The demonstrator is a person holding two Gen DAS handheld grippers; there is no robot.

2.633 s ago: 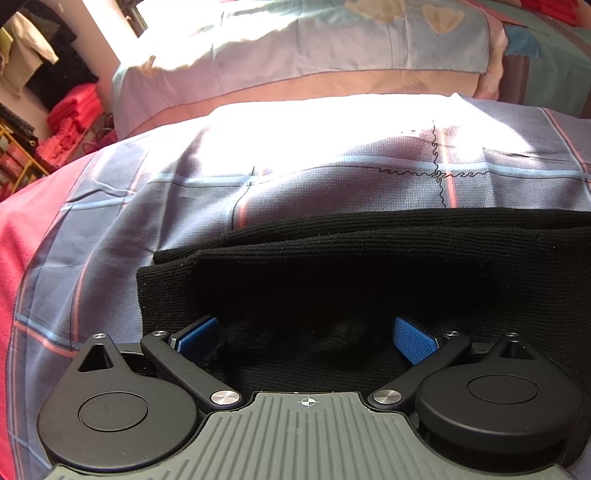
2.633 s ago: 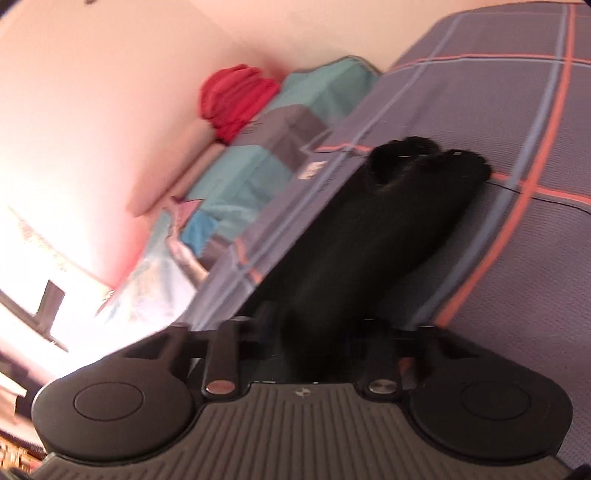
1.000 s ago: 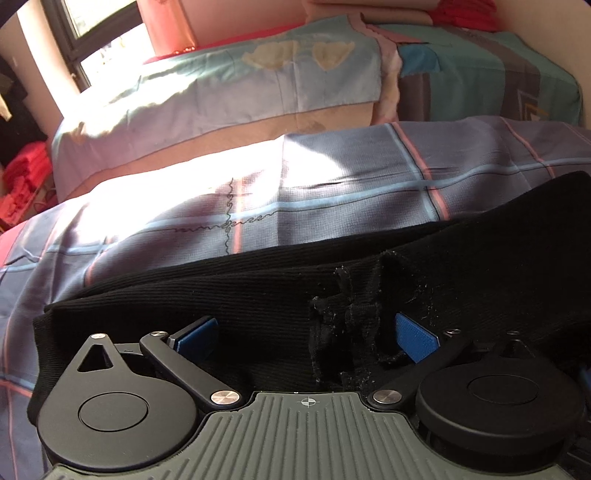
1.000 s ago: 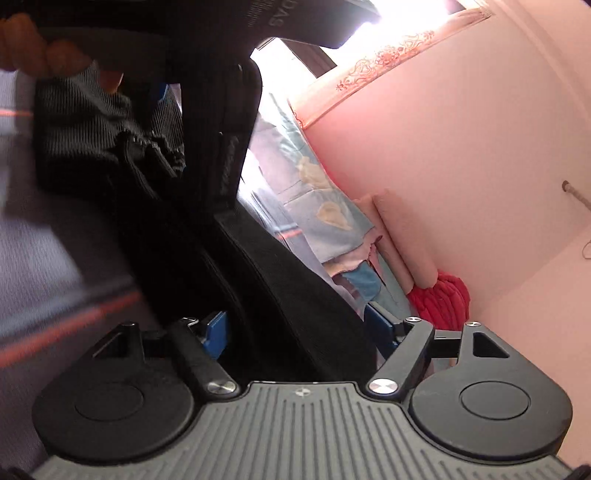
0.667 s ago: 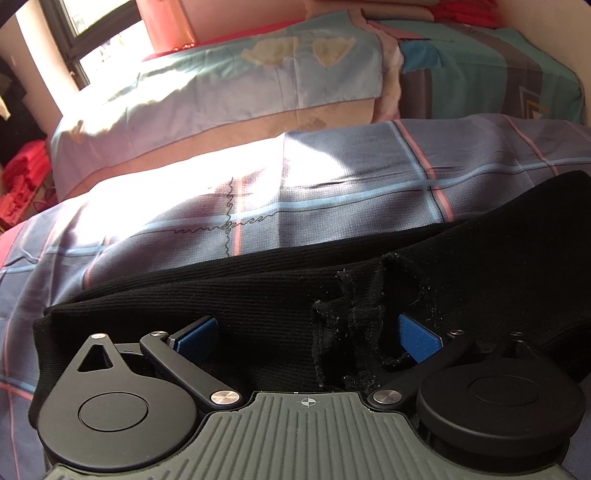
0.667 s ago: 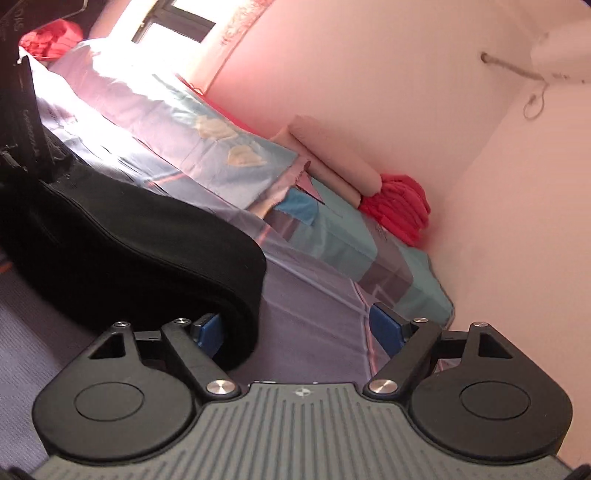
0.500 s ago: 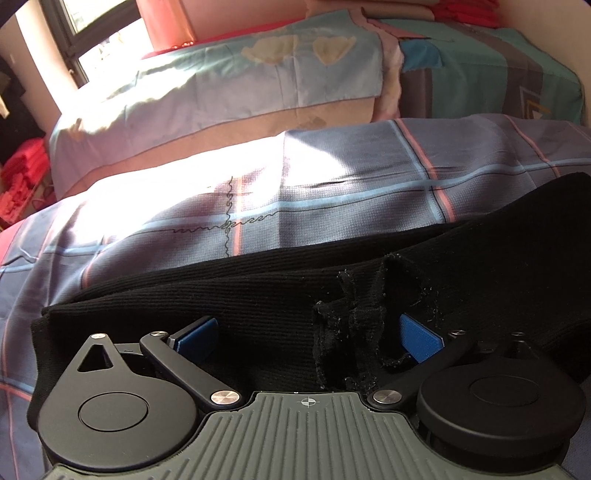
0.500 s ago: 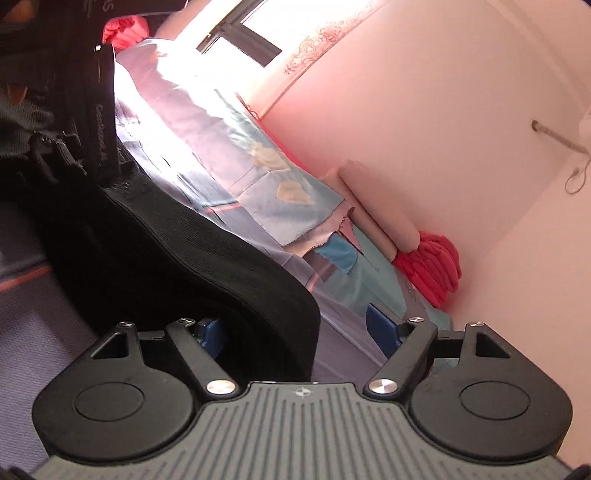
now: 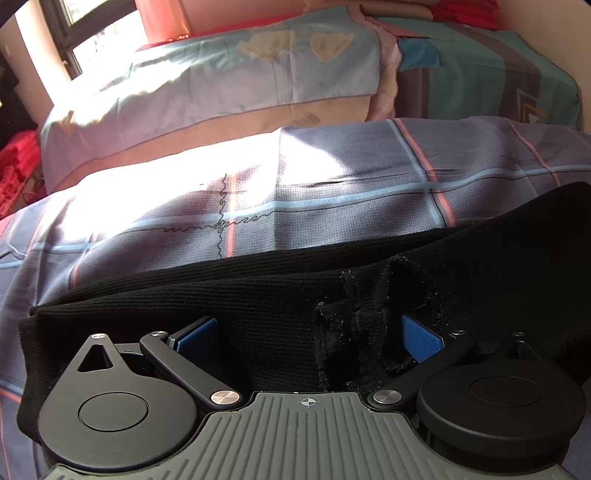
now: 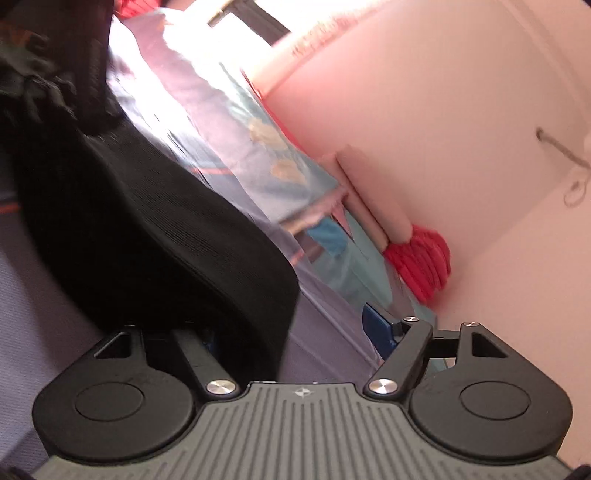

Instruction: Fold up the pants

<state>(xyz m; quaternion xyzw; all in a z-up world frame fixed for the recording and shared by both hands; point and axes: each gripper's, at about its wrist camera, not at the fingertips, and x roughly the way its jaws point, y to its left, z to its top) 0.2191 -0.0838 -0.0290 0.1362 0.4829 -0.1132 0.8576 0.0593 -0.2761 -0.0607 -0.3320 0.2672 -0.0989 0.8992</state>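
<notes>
The black ribbed pants (image 9: 258,302) lie folded lengthwise across the checked bedsheet (image 9: 332,192). My left gripper (image 9: 308,336) points down over them, open wide, with the cloth lying between its blue pads (image 9: 421,338). A bunched, frayed end of the pants (image 9: 362,325) sits by the right pad. In the right wrist view a thick fold of the pants (image 10: 166,229) hangs over the left finger and hides its pad. My right gripper (image 10: 295,332) is closing, with the fold's edge between the jaws, and its right pad (image 10: 380,328) is bare and apart from the cloth.
Folded quilts (image 9: 221,85) and a teal blanket (image 9: 480,74) are stacked along the bed's far side against the pink wall (image 10: 443,92). A pile of red cloth (image 10: 421,258) lies on top of them. A window (image 9: 85,22) is at the far left.
The right wrist view has rolled and swung. The pants' fold now reaches further across its left finger, and its jaws stand a little narrower. The left gripper and the pants under it have hardly moved.
</notes>
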